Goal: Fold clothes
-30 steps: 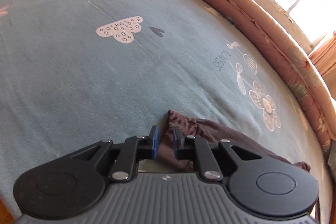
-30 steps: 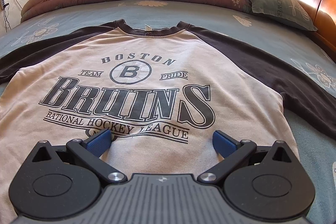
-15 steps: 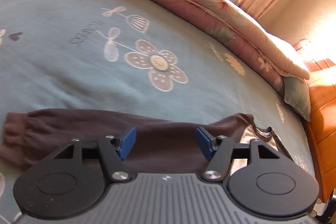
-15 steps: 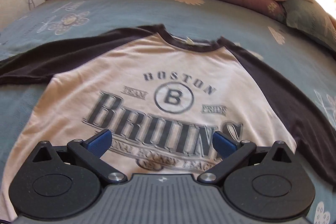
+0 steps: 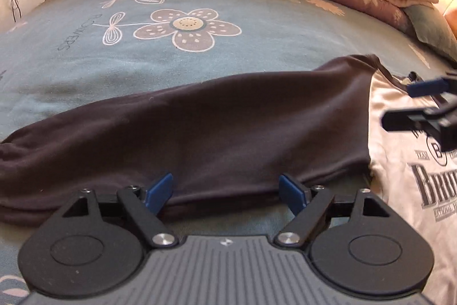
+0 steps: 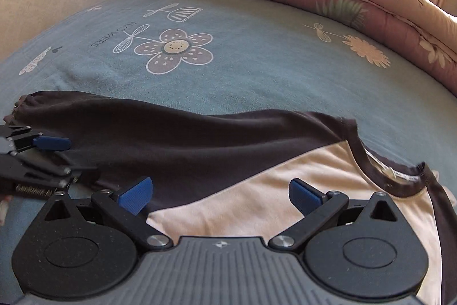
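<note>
**Sleeve lying crosswise ahead of both open grippers**

The shirt is lying flat on the bed, front up, with its left-hand sleeve stretching out sideways from the body. In both wrist views the sleeve's long axis is running left to right, across the line of the fingers rather than along it.

The left gripper is sitting at the sleeve's near edge, about midway along its length, with its jaws standing wide apart and holding nothing. The right gripper is hovering over the shoulder, where the dark sleeve is meeting the cream body along a diagonal seam; its jaws are also spread wide and empty. The collar is lying to the right of its fingers. The left gripper is therefore the nearer one to the sleeve's middle and cuff; the right is nearer the shoulder and neck.

Judged from this layout, the sleeve is lying unfolded, and any fold of it toward the body would be turning about the shoulder seam.

The fabric is looking like a soft, matte knit, limp, with shallow wrinkles along the sleeve and a ribbed band at the collar. The near sleeve edge is showing a doubled layer. The bed cover is a smooth blue cloth with printed flowers, so the garment is likely sliding on it easily when pulled.
</note>
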`<state>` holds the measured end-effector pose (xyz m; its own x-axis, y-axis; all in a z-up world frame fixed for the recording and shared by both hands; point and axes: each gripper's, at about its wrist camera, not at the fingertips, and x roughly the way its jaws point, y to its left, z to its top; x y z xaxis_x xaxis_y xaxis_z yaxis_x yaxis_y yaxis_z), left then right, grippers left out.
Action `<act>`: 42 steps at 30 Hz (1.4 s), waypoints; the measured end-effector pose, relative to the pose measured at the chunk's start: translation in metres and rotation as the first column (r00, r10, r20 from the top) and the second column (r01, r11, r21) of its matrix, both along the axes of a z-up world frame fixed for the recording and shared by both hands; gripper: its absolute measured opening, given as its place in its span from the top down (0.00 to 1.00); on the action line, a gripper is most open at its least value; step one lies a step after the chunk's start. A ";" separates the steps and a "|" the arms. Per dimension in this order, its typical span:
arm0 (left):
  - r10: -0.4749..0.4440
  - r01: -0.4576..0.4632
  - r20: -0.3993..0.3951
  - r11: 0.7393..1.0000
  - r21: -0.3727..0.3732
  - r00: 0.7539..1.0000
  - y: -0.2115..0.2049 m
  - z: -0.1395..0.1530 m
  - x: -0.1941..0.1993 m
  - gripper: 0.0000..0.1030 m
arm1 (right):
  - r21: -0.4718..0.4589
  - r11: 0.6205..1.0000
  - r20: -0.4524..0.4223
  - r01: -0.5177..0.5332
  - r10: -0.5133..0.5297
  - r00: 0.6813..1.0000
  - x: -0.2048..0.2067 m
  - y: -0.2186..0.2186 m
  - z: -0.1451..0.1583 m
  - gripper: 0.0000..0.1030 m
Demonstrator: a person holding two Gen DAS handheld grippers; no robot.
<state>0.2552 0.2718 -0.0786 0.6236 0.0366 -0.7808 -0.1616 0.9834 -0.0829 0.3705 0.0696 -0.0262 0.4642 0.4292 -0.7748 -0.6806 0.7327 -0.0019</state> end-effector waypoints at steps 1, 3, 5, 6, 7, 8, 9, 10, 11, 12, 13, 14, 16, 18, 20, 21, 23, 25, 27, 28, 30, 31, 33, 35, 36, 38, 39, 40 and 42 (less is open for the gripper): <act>-0.001 0.001 0.006 1.000 -0.010 1.000 0.001 0.001 -0.005 0.18 | -0.005 1.000 0.004 -0.011 0.011 1.000 0.004 0.008 -0.005 0.00; 0.013 -0.012 0.027 0.999 -0.035 1.000 0.004 0.005 -0.014 0.18 | -0.005 0.999 0.007 -0.033 0.033 0.999 0.010 0.021 -0.015 0.00; 0.044 -0.041 0.052 0.997 -0.060 0.998 0.012 0.010 -0.016 0.18 | -0.004 0.999 0.001 -0.050 0.050 0.999 0.009 0.025 -0.024 0.00; 0.057 -0.053 0.064 0.997 -0.063 0.996 0.016 0.013 -0.014 0.18 | -0.003 0.998 -0.003 -0.058 0.058 0.998 0.008 0.026 -0.028 0.00; 0.068 -0.064 0.080 0.997 -0.053 0.994 0.019 0.016 -0.012 0.17 | -0.003 0.998 -0.008 -0.066 0.066 0.998 0.007 0.026 -0.032 0.00; 0.083 -0.080 0.092 0.996 -0.035 0.992 0.023 0.018 -0.010 0.16 | -0.003 0.997 -0.012 -0.074 0.074 0.997 0.006 0.027 -0.037 0.00; 0.106 -0.104 0.089 0.994 -0.022 0.990 0.027 0.017 -0.006 0.15 | -0.002 0.997 -0.016 -0.081 0.081 0.997 0.004 0.027 -0.041 0.00; 0.132 -0.131 0.078 0.991 -0.014 0.988 0.032 0.014 -0.001 0.15 | -0.002 0.996 -0.020 -0.089 0.089 0.996 0.003 0.027 -0.045 0.00; 0.156 -0.155 0.061 0.988 -0.024 0.986 0.035 0.010 0.002 0.15 | -0.001 0.995 -0.025 -0.097 0.097 0.995 0.002 0.028 -0.050 0.00; 0.178 -0.176 0.041 0.983 -0.049 0.983 0.039 0.004 0.003 0.15 | -0.001 0.995 -0.029 -0.105 0.105 0.994 0.001 0.028 -0.054 0.00; 0.199 -0.197 0.019 0.978 -0.073 0.980 0.042 -0.002 0.005 0.15 | 0.000 0.993 -0.035 -0.114 0.114 0.993 -0.001 0.026 -0.056 0.00; 0.216 -0.214 0.020 0.974 -0.076 0.976 0.041 -0.005 0.005 0.15 | 0.002 0.993 -0.054 -0.117 0.117 0.992 -0.001 0.020 -0.055 0.00; 0.242 -0.240 0.023 0.968 -0.072 0.970 0.037 0.000 0.008 0.15 | 0.013 0.993 -0.103 -0.116 0.117 0.988 0.004 0.012 -0.049 0.00; 0.253 -0.246 0.061 0.964 -0.097 0.966 0.035 0.013 0.017 0.15 | 0.054 0.988 -0.097 -0.148 0.152 0.984 0.012 0.010 -0.035 0.00; 0.259 -0.246 0.111 0.962 -0.122 0.959 0.034 0.026 0.026 0.15 | 0.084 0.977 -0.036 -0.196 0.200 0.979 0.020 0.018 -0.017 0.00; 0.266 -0.250 0.130 0.960 -0.128 0.955 0.034 0.031 0.031 0.15 | 0.098 0.969 -0.002 -0.228 0.229 0.973 0.024 0.024 -0.008 0.00; 0.283 -0.264 0.152 0.955 -0.135 0.947 0.034 0.034 0.037 0.15 | 0.131 0.945 0.014 -0.300 0.300 0.954 0.035 0.040 0.000 0.00; 0.284 -0.263 0.143 0.953 -0.148 0.948 0.036 0.028 0.038 0.15 | 0.145 0.925 -0.014 -0.351 0.357 0.934 0.046 0.056 -0.003 0.00; 0.280 -0.261 0.116 0.953 -0.156 0.953 0.040 0.020 0.037 0.15 | 0.135 0.902 -0.047 -0.409 0.418 0.907 0.049 0.070 -0.012 0.00; 0.290 -0.273 0.101 0.950 -0.150 0.952 0.042 0.016 0.037 0.15 | 0.122 0.892 -0.060 -0.435 0.444 0.894 0.047 0.074 -0.018 0.00; 0.320 -0.308 0.077 0.942 -0.129 0.944 0.047 0.009 0.037 0.15 | 0.096 0.870 -0.084 -0.484 0.491 0.867 0.040 0.079 -0.028 0.00; 0.326 -0.315 0.073 0.940 -0.128 0.943 0.048 0.007 0.036 0.15 | 0.086 0.861 -0.095 -0.502 0.509 0.856 0.036 0.079 -0.034 0.00; 0.327 -0.315 0.071 0.938 -0.141 0.942 0.050 0.004 0.035 0.15 | 0.073 0.849 -0.102 -0.523 0.528 0.843 0.026 0.074 -0.042 0.00; 0.322 -0.309 0.069 0.939 -0.151 0.944 0.050 0.001 0.036 0.15 | 0.057 0.843 -0.068 -0.535 0.538 0.840 0.017 0.067 -0.045 0.00; 0.319 -0.306 0.068 0.940 -0.154 0.945 0.050 0.000 0.036 0.15 | 0.050 0.840 -0.050 -0.541 0.543 0.838 0.012 0.064 -0.047 0.00; 0.316 -0.303 0.067 0.941 -0.153 0.946 0.050 -0.001 0.037 0.15 | 0.061 0.845 -0.038 -0.531 0.533 0.845 0.011 0.063 -0.050 0.00; 0.315 -0.302 0.068 0.941 -0.154 0.947 0.050 -0.001 0.036 0.15 | 0.076 0.851 -0.037 -0.519 0.523 0.852 0.014 0.063 -0.052 0.00; 0.316 -0.301 0.071 0.940 -0.162 0.946 0.051 -0.001 0.036 0.14 | 0.079 0.854 -0.028 -0.515 0.518 0.855 0.015 0.062 -0.053 0.00; 0.321 -0.303 0.078 0.935 -0.182 0.944 0.055 0.000 0.034 0.14 | 0.057 0.853 -0.006 -0.518 0.519 0.855 0.014 0.063 -0.056 0.00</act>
<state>0.2891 0.3263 -0.0790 0.6800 0.1188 -0.7235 -0.4397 0.8557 -0.2727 0.3850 0.1326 -0.0819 0.1476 0.6426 -0.7519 -0.9613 0.2720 0.0437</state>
